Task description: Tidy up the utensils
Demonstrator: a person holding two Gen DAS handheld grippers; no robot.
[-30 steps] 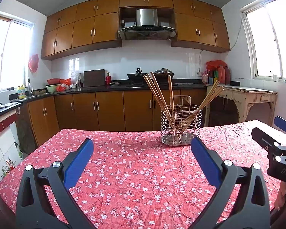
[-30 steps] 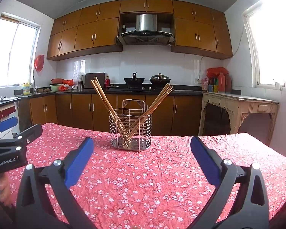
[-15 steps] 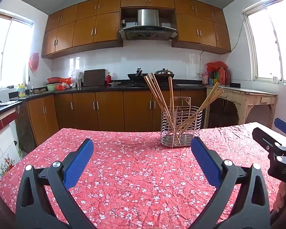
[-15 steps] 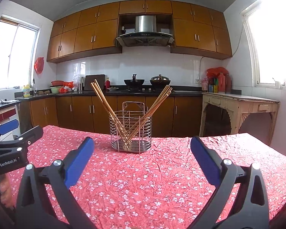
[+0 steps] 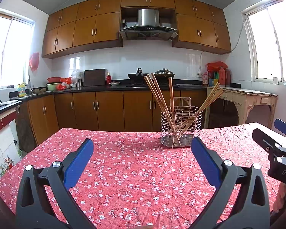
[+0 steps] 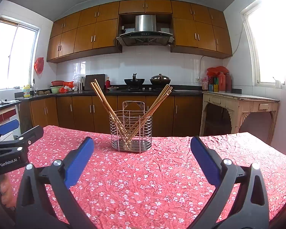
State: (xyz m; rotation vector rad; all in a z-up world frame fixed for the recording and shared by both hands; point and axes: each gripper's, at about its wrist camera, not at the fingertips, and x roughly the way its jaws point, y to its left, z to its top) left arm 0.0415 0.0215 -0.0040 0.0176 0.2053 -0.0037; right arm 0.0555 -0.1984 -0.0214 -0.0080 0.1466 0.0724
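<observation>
brown kitchen cabinets (image 5: 108,112) fill the background above a red floral tablecloth (image 5: 135,175). the wire utensil holder (image 5: 181,126) stands right of centre, with nothing in front of it, wooden chopsticks (image 5: 158,91) fanning outward. left gripper (image 5: 143,152) and right gripper (image 6: 142,153) gape wide, empty.

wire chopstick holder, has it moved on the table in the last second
Cannot tell. The wire chopstick holder drifts slightly against the cabinets behind, but that looks like camera motion; nothing touches it.
</observation>
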